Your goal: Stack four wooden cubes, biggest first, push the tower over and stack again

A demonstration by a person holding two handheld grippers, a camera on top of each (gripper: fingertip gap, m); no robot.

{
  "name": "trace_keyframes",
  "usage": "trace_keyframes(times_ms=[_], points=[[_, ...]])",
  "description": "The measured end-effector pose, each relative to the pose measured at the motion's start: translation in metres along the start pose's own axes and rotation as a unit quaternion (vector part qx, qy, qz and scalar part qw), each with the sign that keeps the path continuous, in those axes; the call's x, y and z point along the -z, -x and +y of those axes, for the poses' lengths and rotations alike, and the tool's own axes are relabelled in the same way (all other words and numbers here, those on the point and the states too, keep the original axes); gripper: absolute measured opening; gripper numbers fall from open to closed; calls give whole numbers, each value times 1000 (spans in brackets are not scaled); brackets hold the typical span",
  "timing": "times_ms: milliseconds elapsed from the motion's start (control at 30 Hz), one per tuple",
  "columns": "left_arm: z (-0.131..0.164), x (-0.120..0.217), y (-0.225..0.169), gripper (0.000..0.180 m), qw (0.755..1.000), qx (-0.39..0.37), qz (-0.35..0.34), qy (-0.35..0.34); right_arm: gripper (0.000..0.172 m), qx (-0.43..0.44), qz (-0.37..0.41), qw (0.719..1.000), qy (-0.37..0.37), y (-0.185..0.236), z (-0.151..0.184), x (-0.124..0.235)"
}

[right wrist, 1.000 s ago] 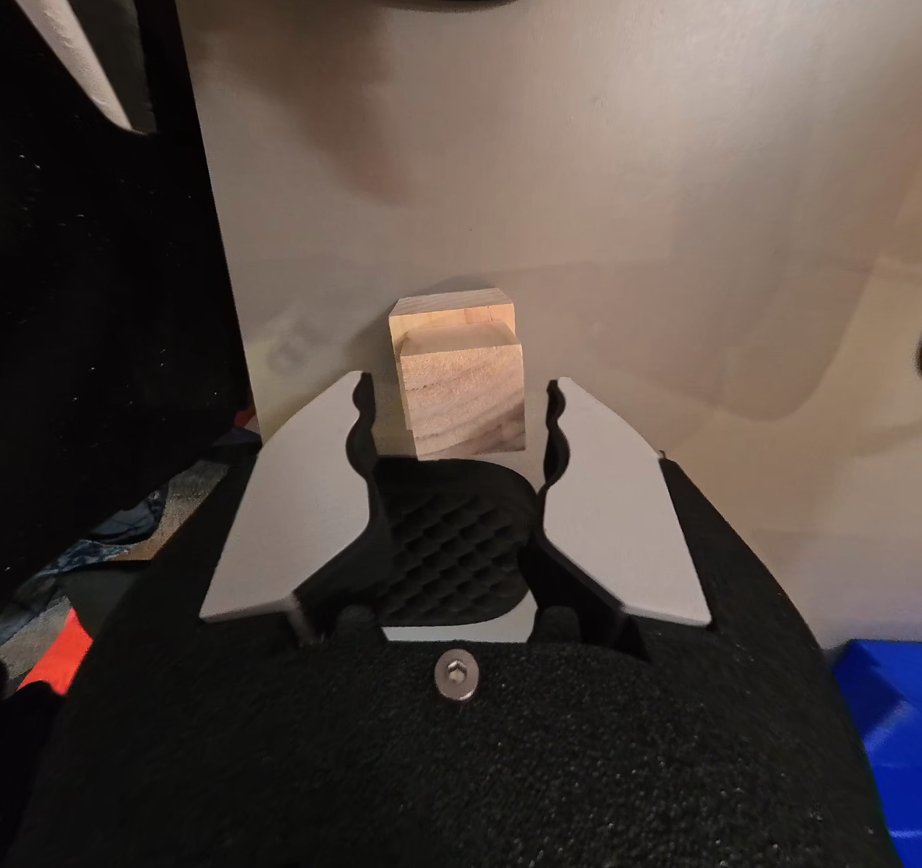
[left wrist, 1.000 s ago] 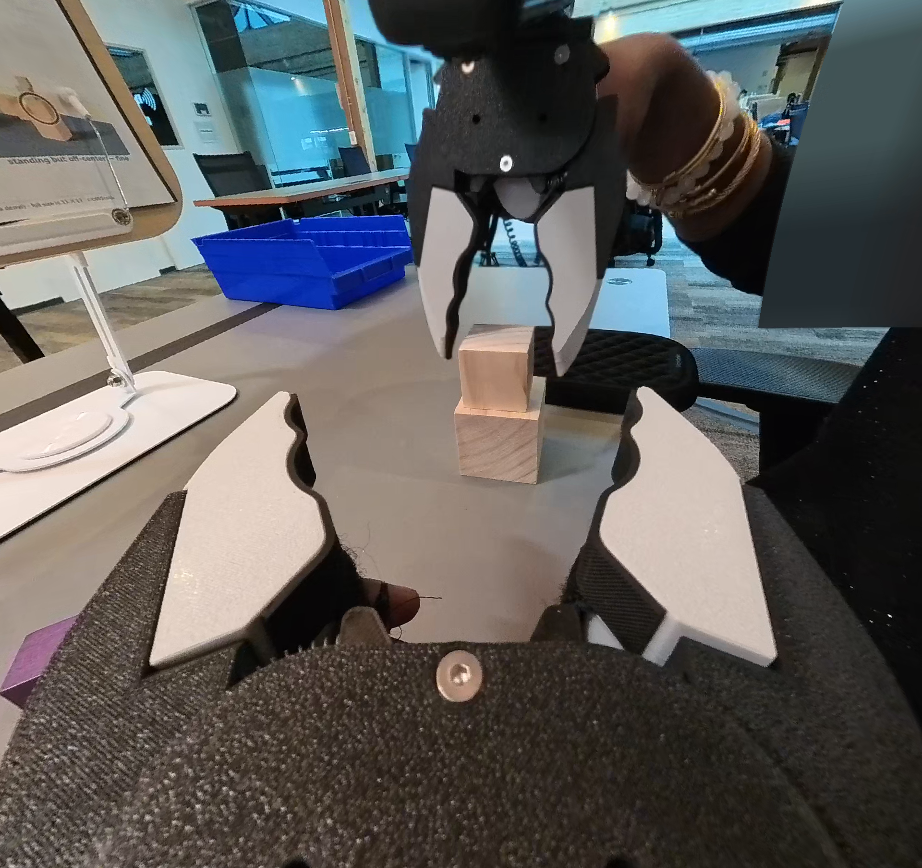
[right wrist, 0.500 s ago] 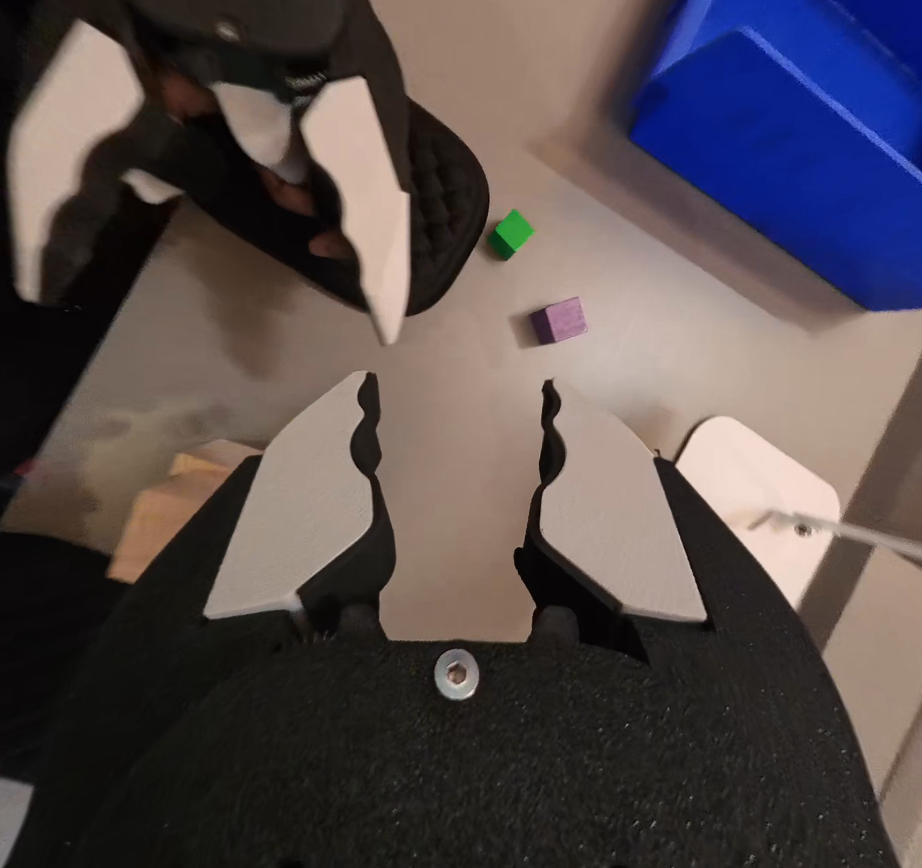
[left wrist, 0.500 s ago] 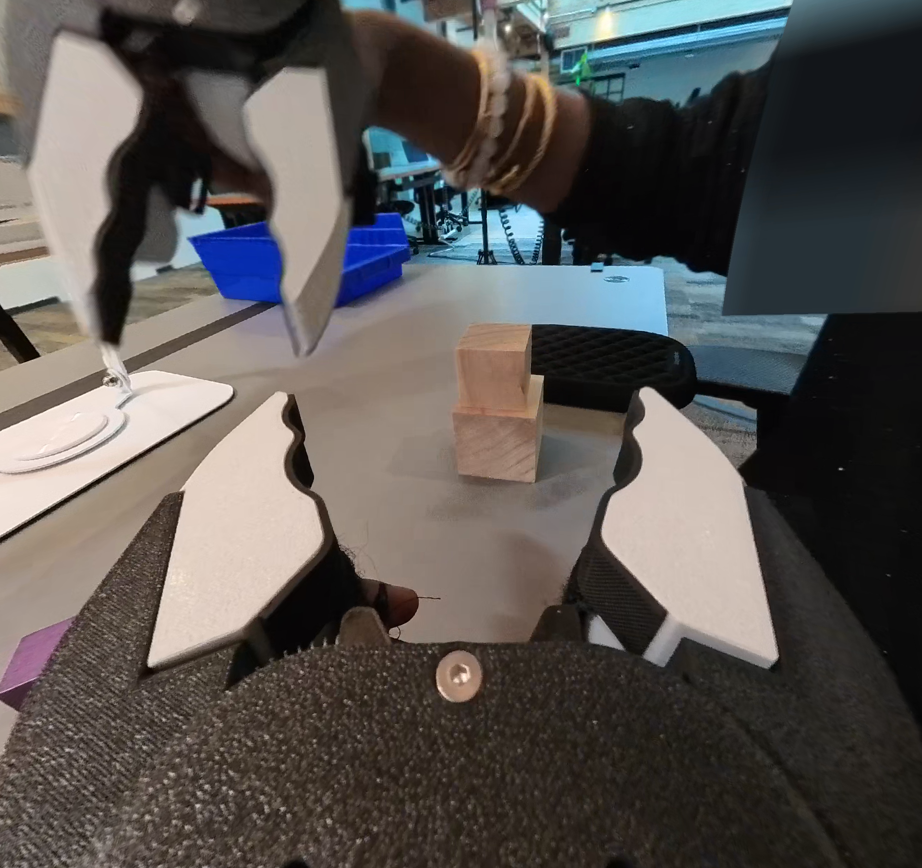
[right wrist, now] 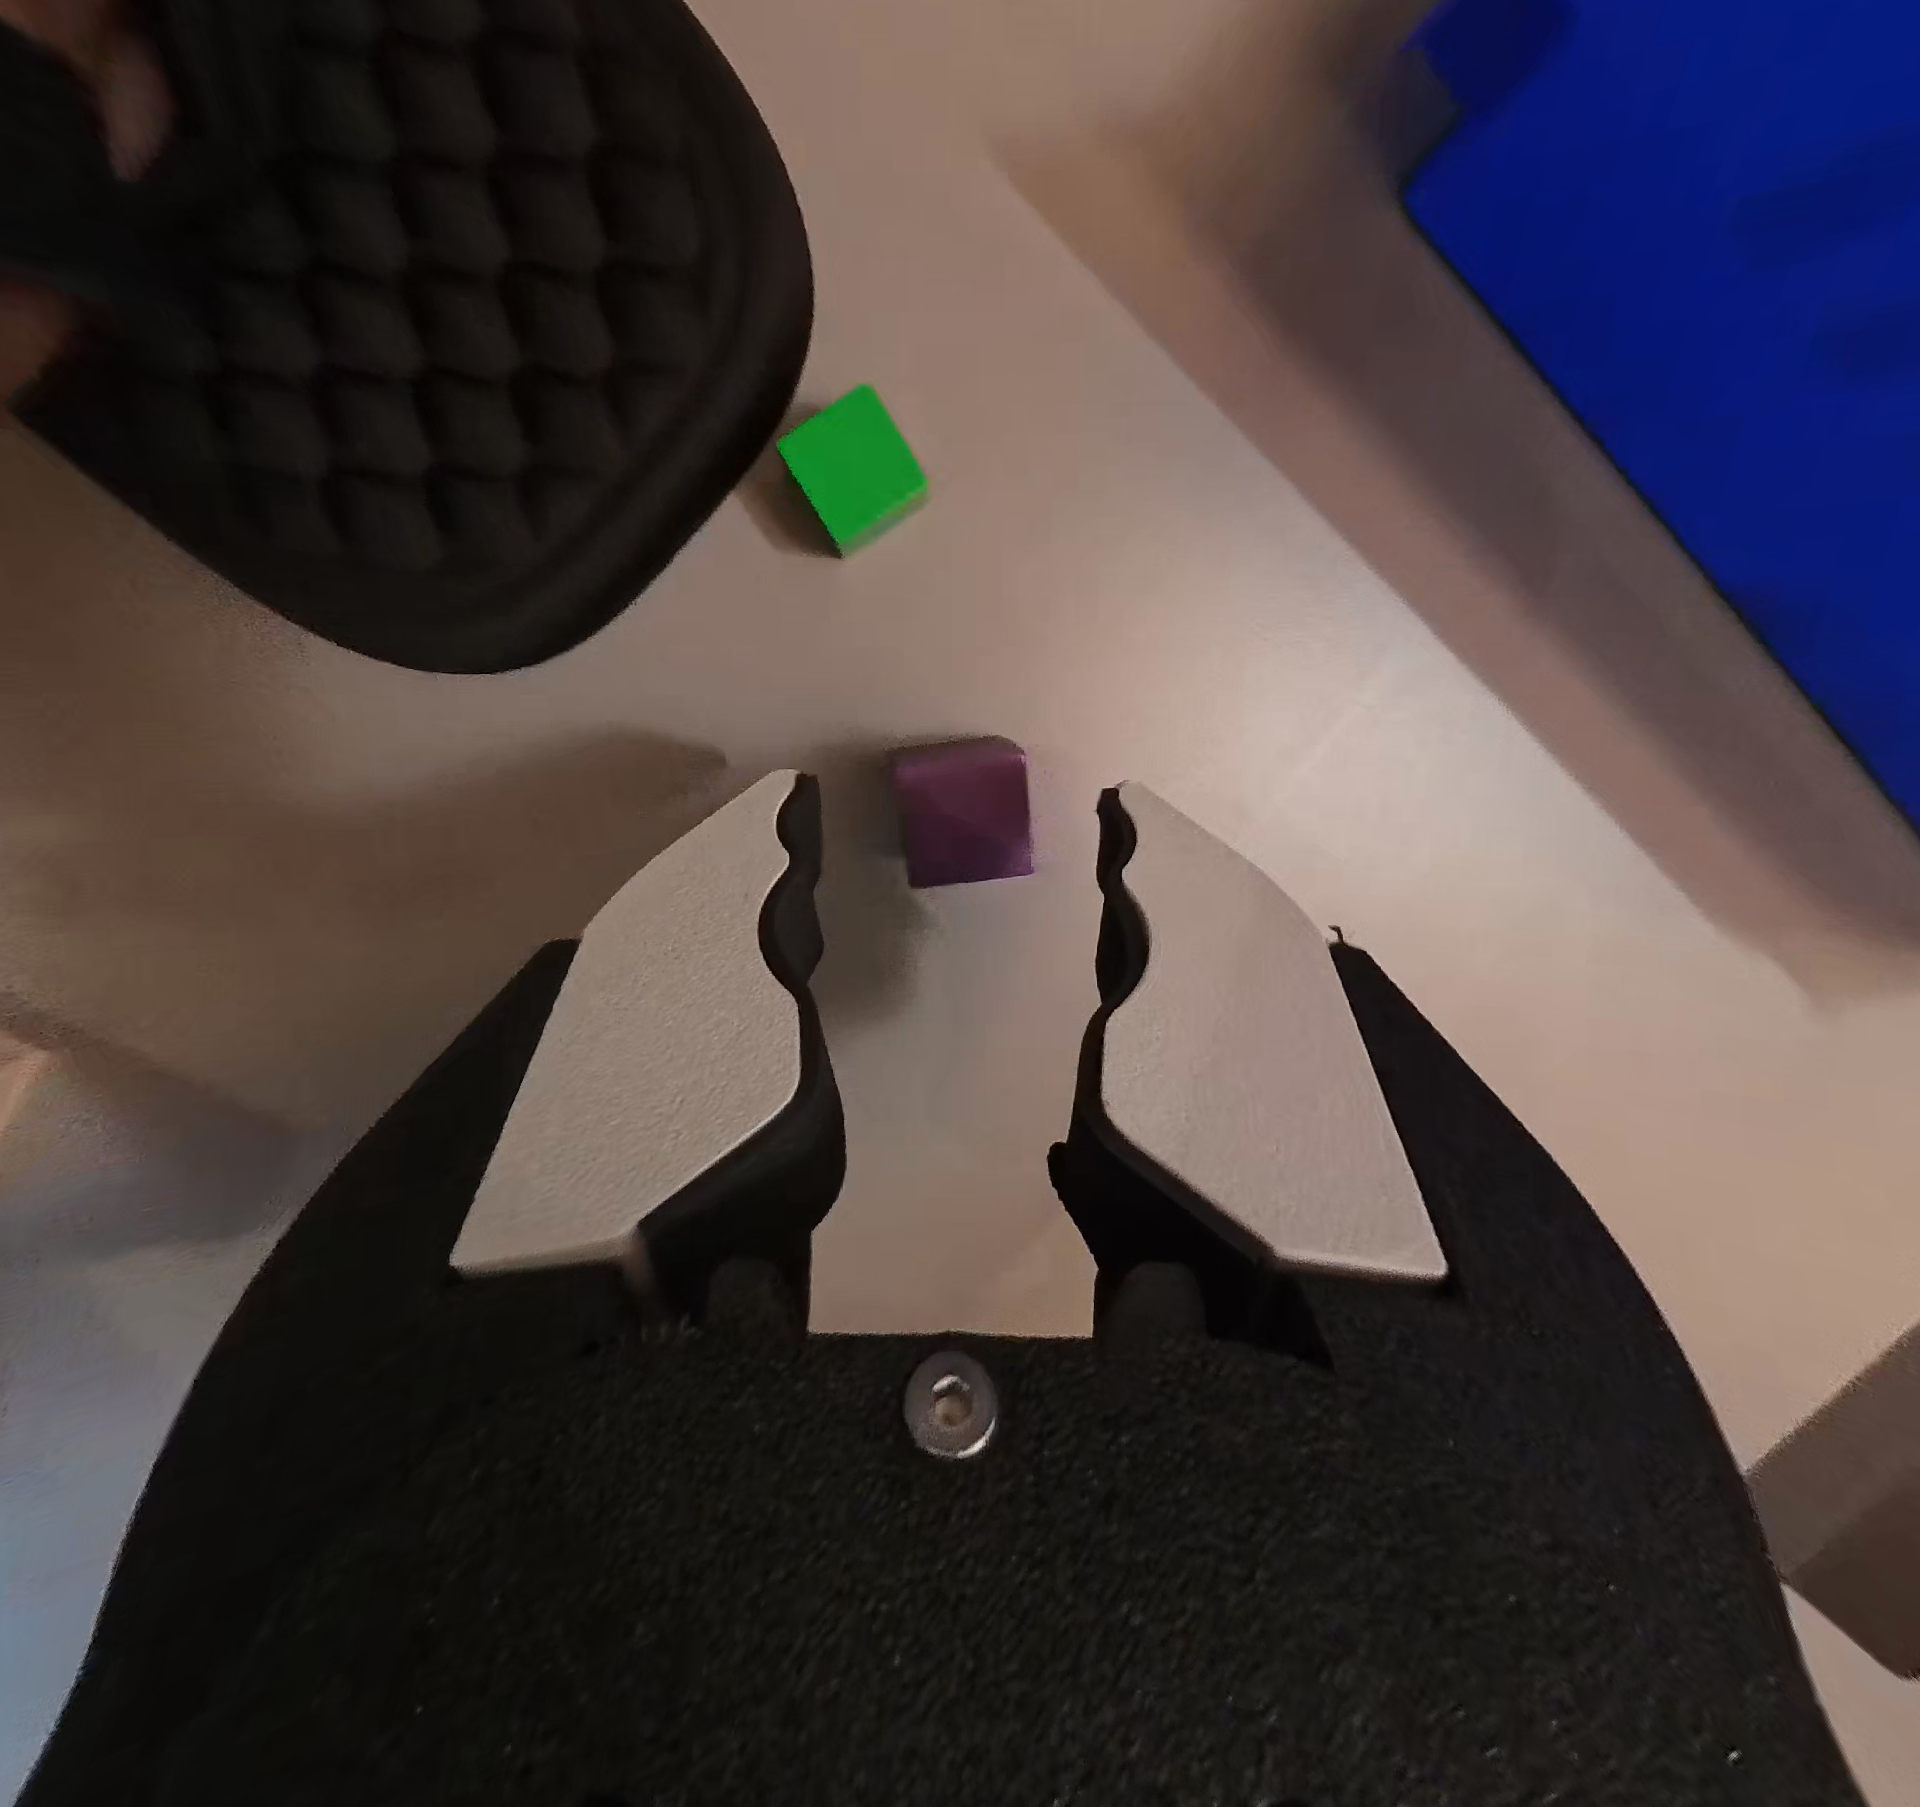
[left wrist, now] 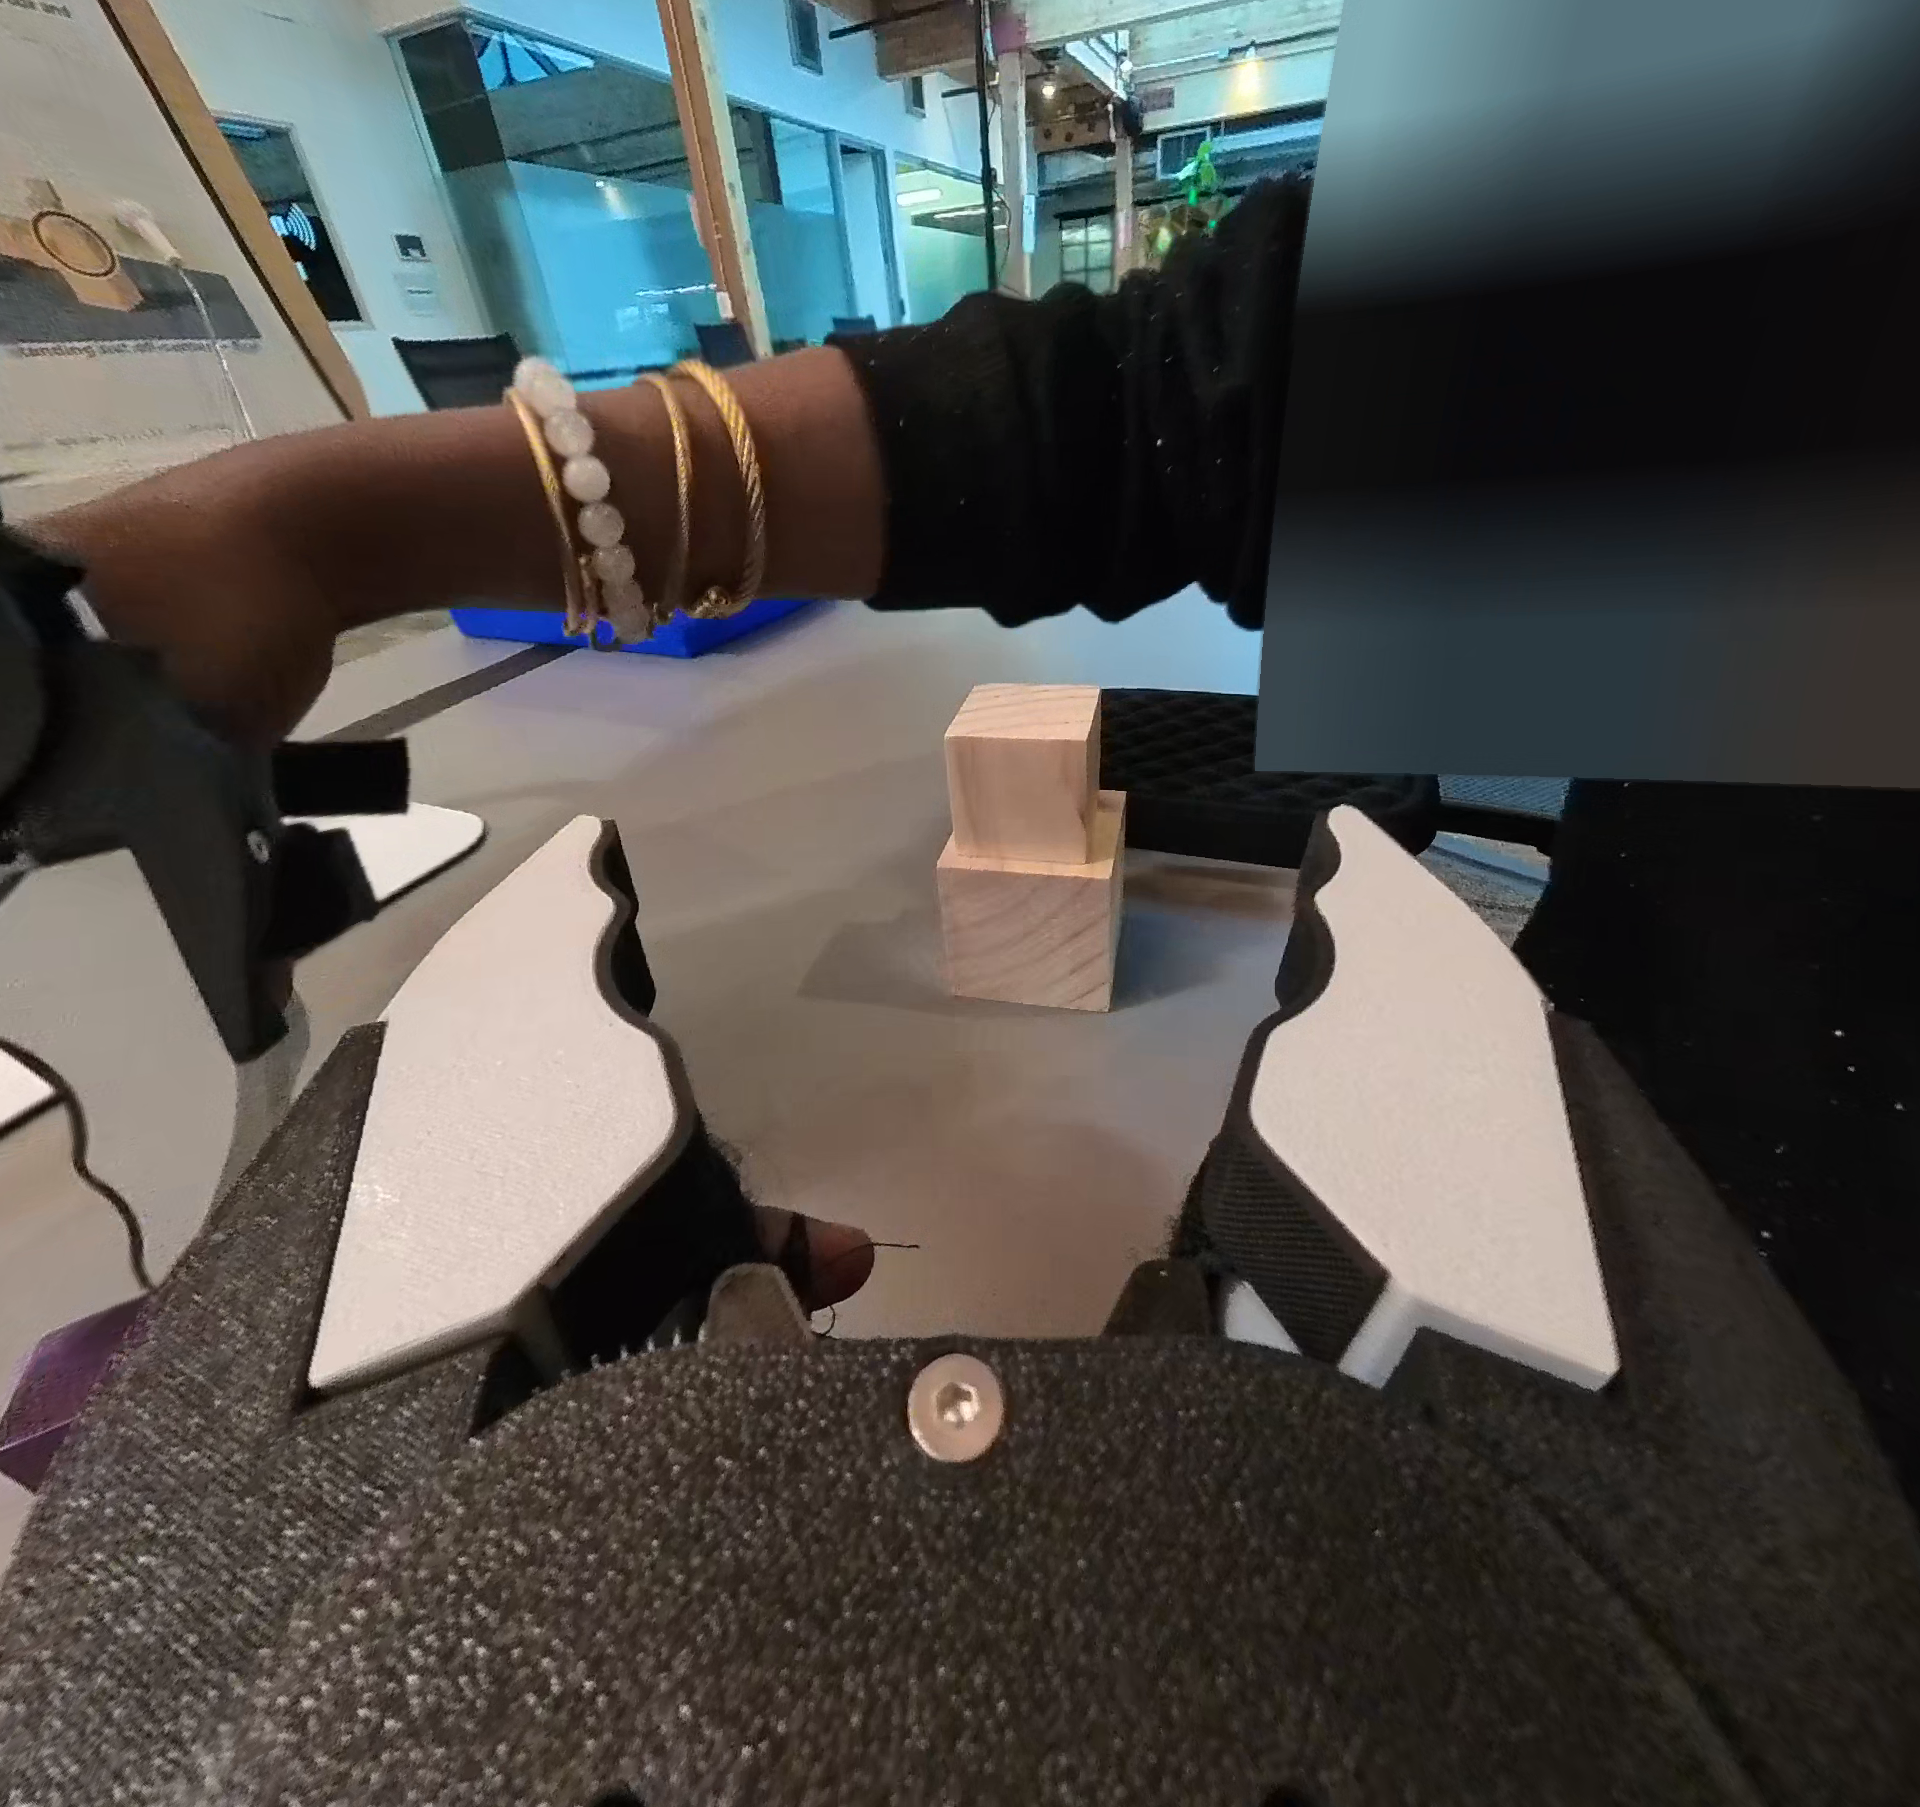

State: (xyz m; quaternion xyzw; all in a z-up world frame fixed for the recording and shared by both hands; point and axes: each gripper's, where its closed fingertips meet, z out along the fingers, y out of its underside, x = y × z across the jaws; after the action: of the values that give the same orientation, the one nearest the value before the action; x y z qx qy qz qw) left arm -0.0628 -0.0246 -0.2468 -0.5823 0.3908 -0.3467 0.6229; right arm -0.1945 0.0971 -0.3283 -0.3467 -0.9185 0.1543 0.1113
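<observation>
The right gripper (right wrist: 956, 801) points down at the grey table (right wrist: 1195, 614) with its jaws partly apart and nothing in them; a small purple cube (right wrist: 964, 812) sits on the surface just ahead of the tips, framed between them, with a clear gap on each side and neither finger (right wrist: 675, 1009) touching it. The cube has no long axis to speak of, and it sits slightly nearer the left finger. A green cube (right wrist: 852, 469) lies farther ahead, beside a black quilted pad (right wrist: 416, 303); a blue bin (right wrist: 1714, 303) is off to the right. The left gripper (left wrist: 966, 874) is spread wide and empty, facing two stacked wooden blocks (left wrist: 1029, 853) that stand well beyond its tips. A poster board (left wrist: 94, 147) carries printing that I leave unread.
</observation>
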Motion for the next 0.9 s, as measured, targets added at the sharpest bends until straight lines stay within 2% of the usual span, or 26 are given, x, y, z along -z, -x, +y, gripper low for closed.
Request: trace_keyframes(times_ms=[467, 533, 600, 700, 900], points=[[-1, 1, 0, 119, 1000, 1, 2, -4, 39, 9, -10, 999, 29, -2, 12, -18], [-1, 1, 0, 120, 1000, 1, 2, -4, 28, 10, -14, 999, 31, 0, 13, -21], [-1, 1, 0, 120, 1000, 2, 2, -3, 28, 10, -14, 999, 32, 2, 14, -19], [-1, 1, 0, 120, 1000, 4, 3, -4, 27, -4, 6, 1000, 31, 5, 12, -1], [-1, 1, 0, 120, 1000, 3, 3, -4, 28, -106, 60, 991, 51, 34, 21, 67]])
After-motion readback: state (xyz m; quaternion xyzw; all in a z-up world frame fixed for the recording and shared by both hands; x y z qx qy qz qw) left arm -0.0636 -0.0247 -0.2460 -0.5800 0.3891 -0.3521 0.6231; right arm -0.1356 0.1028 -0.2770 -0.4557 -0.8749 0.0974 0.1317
